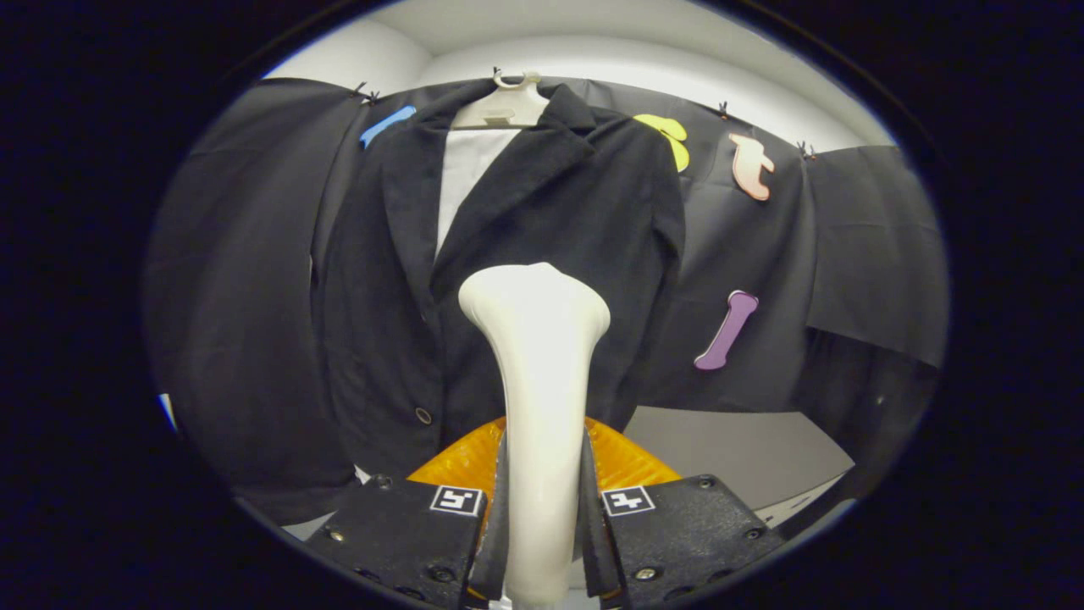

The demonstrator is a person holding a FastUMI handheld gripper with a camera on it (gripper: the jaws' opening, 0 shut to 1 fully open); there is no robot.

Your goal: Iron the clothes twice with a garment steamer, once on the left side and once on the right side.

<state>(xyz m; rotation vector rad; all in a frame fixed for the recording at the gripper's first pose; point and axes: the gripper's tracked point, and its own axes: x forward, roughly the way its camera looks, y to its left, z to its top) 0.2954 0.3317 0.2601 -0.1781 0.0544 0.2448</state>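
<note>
A black jacket [542, 229] hangs on a pale hanger [501, 106] against the booth wall, with a white shirt front [467, 182] showing between its lapels. My gripper [542, 500] is shut on the handle of a cream garment steamer [535, 373], both fingers pressing its sides. The steamer rises upright between the fingers, and its flared head [533, 301] stands in front of the jacket's middle, on the right side of the button line. Whether the head touches the cloth I cannot tell.
An orange ribbed object [627, 462] sits just beyond the fingers, behind the steamer's handle. A pale grey surface [737, 449] lies below the wall at the right. A jacket button [423, 415] shows left of the handle.
</note>
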